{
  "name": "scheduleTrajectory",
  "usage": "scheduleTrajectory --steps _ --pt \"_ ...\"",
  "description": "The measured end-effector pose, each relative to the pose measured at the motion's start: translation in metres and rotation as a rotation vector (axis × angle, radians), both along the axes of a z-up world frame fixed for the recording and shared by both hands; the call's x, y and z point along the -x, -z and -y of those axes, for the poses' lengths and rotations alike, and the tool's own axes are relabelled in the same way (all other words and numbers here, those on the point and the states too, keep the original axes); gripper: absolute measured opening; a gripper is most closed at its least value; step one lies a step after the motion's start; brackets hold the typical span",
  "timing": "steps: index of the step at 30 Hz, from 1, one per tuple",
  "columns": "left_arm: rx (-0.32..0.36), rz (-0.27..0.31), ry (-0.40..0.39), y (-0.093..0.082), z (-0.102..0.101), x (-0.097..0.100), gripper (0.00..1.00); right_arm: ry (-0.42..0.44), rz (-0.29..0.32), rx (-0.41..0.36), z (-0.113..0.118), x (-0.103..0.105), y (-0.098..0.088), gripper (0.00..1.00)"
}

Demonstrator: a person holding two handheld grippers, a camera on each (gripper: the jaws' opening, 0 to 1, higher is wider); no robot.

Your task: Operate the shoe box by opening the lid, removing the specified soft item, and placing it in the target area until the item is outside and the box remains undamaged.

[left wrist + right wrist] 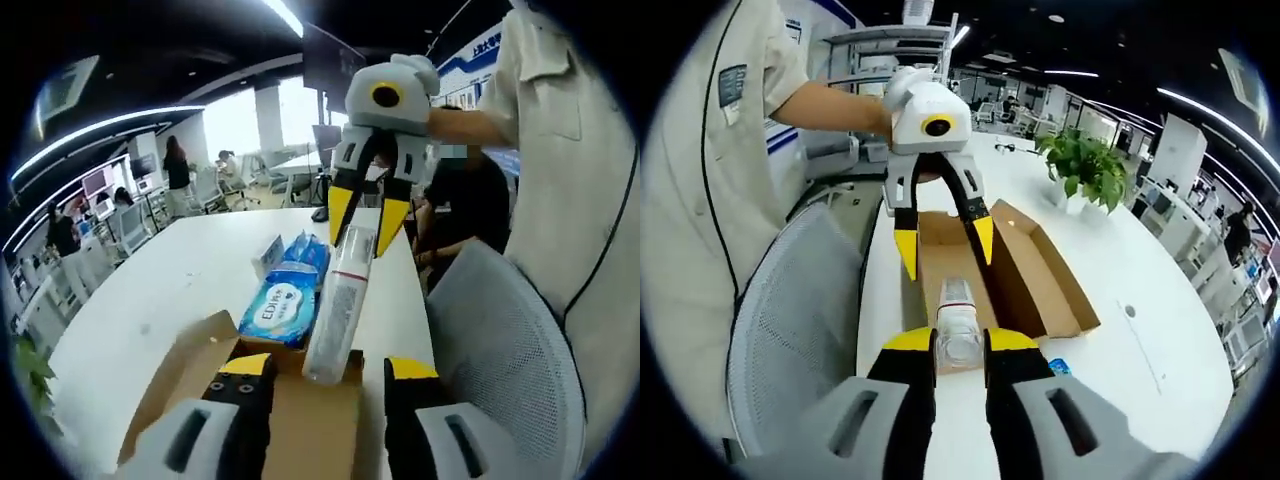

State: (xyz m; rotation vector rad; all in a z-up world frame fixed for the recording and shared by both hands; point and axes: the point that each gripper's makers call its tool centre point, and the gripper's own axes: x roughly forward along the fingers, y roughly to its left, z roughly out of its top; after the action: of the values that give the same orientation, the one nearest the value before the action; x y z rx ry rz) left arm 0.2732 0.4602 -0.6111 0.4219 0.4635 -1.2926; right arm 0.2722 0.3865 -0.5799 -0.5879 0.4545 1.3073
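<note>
While the shoe box [1015, 270] lies open, we lift out a clear soft pack [338, 310].
Our right gripper [960, 345] clamps it; our left gripper [325, 372] gapes wide.

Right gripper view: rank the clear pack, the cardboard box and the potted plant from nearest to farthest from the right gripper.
1. Clear pack, clamped between the right gripper's jaws.
2. Cardboard box, open on the table just beyond the pack.
3. Potted plant, farther back on the table, to the right.

Open office, white table [170, 290], mesh chair [790, 320], ceiling light strips [90, 135]
</note>
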Motion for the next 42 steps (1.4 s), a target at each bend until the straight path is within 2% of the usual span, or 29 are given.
scheduleTrajectory --steps 2,5,14,22,27,34,42 --pt "0.002 -0.019 -0.049 0.000 -0.008 -0.002 0.53 0.009 0.004 0.007 0.006 -0.006 -0.003 0.14" --pt "0.015 -0.015 -0.106 -0.001 -0.019 -0.006 0.56 0.018 0.009 0.018 0.014 -0.015 -0.007 0.15" --pt "0.025 -0.022 -0.229 -0.002 -0.042 -0.007 0.66 0.026 0.034 0.106 0.041 -0.047 -0.009 0.15" --pt "0.014 -0.033 -0.316 -0.001 -0.060 -0.005 0.74 0.014 0.049 0.221 0.061 -0.074 0.000 0.15" --pt "0.028 -0.034 -0.414 -0.003 -0.073 0.000 0.81 0.018 0.045 0.277 0.071 -0.092 0.004 0.15" --pt "0.024 -0.055 -0.475 0.005 -0.086 0.016 0.85 0.019 0.031 0.357 0.083 -0.117 0.014 0.15" --pt "0.037 -0.060 -0.587 0.007 -0.109 0.017 0.84 0.014 0.006 0.450 0.090 -0.143 0.027 0.15"
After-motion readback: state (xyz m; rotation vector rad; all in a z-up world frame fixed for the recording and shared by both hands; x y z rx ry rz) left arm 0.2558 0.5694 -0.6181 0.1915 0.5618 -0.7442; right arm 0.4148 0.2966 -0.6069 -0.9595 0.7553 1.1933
